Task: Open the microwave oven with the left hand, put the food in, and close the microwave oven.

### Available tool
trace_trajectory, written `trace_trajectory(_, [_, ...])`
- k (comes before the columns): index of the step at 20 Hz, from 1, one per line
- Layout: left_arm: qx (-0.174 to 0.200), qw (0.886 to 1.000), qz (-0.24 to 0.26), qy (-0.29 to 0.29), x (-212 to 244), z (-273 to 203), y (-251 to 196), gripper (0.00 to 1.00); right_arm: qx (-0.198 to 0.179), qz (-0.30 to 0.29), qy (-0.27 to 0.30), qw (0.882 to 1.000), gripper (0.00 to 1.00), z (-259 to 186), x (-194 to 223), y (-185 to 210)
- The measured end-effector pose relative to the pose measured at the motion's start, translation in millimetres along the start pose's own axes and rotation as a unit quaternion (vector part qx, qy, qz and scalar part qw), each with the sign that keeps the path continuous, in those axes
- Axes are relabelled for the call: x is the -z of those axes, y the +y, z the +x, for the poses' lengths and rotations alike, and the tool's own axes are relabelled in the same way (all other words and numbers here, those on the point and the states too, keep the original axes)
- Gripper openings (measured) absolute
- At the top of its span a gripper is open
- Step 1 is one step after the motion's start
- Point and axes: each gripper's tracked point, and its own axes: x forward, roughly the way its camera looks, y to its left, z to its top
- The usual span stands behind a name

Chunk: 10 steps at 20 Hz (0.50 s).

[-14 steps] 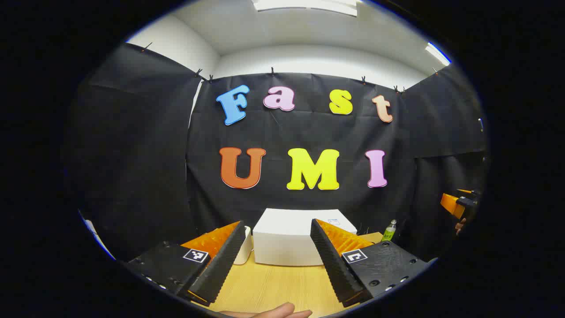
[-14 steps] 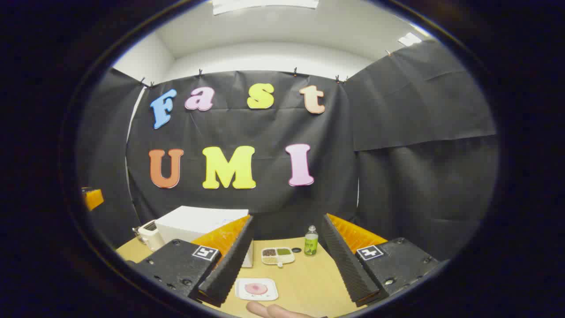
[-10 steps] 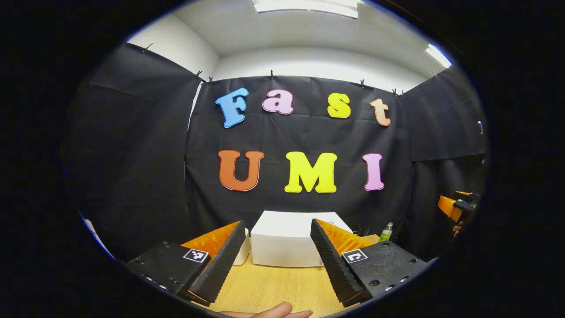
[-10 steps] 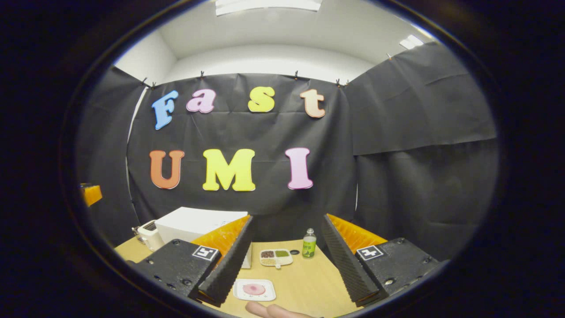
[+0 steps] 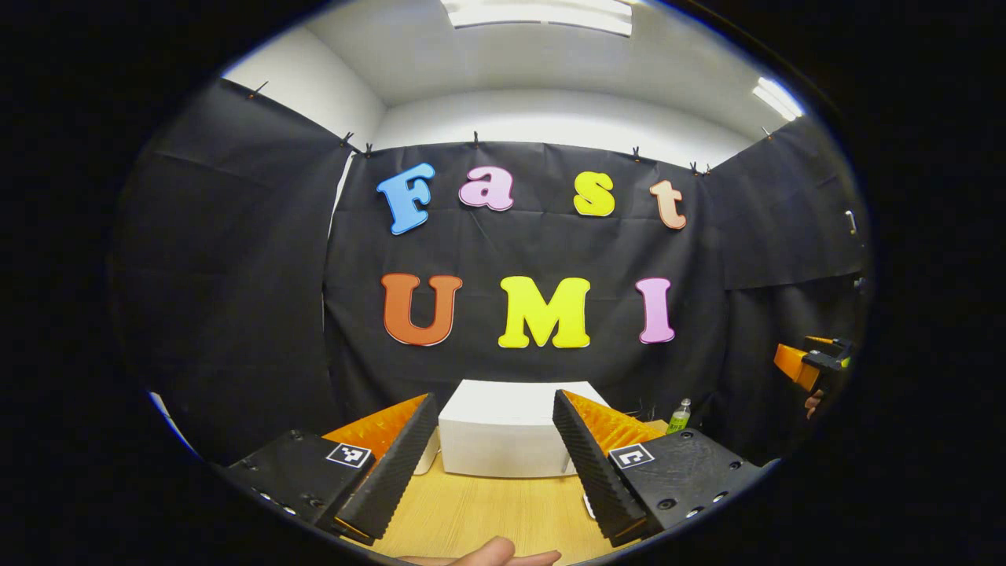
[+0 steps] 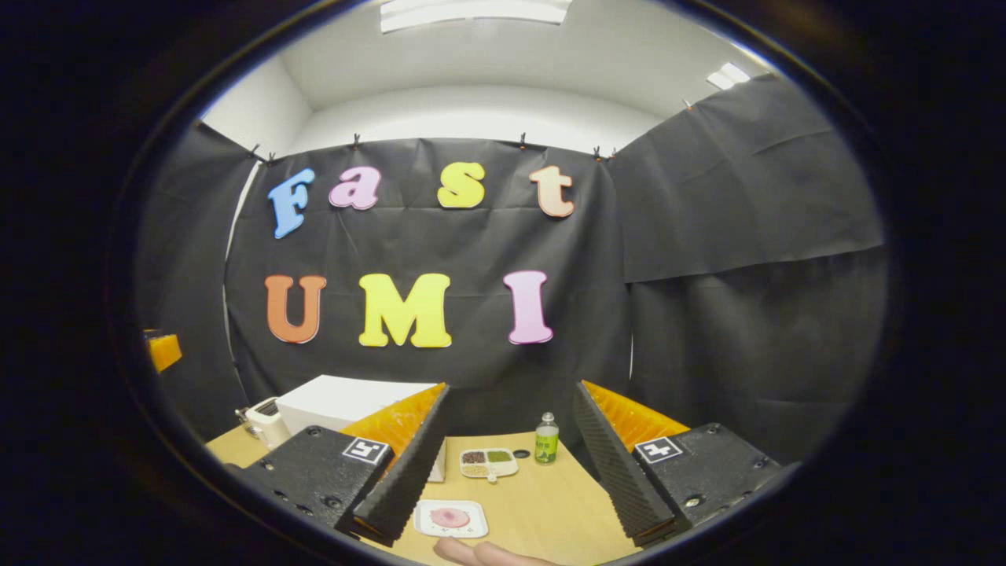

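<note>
Left gripper (image 5: 493, 464) held above the wooden table (image 5: 487, 515), jaws spread wide, nothing between them. Aimed straight at the white microwave oven (image 5: 503, 432), well short of it, with the oven's body framed in the gap between the two fingers. Oven standing at the far edge of the table against the black cloth wall (image 5: 236, 275), door shut as far as could be told. A small white appliance (image 5: 428, 454) just beside the oven on its left. A green bottle (image 5: 677, 415) to the right of the oven, well apart from it. A fingertip (image 5: 491, 554) at the near edge of the table, in front of the oven.

Right gripper (image 6: 509, 464) likewise above the table, jaws wide, gripping nothing. In the right gripper view, microwave oven (image 6: 346, 401) off to the left, partly hidden behind the left finger. Food (image 6: 449, 517), a pink round piece on a small white plate (image 6: 428, 520), lying on the table in front of the oven and to its right, near the table's front edge. A divided dish (image 6: 487, 462) of dark and green fillings farther back, right of the oven, and the green bottle (image 6: 546, 440) just beyond that dish.
</note>
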Motion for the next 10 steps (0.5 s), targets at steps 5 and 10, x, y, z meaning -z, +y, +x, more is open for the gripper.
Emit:
trace_trajectory(5, [-0.021, 1.000, -0.003, -0.011, 5.9, 20.6, -1.7, 0.94, -0.018, 0.014, 0.019, 1.000, 0.92, -0.6, 10.5, 3.9])
trace_trajectory(10, [-0.023, 1.000, -0.007, 0.007, 40.8, 69.3, -25.8, 0.95, -0.040, 0.028, 0.009, 0.999, 0.99, -4.7, 10.4, 5.4])
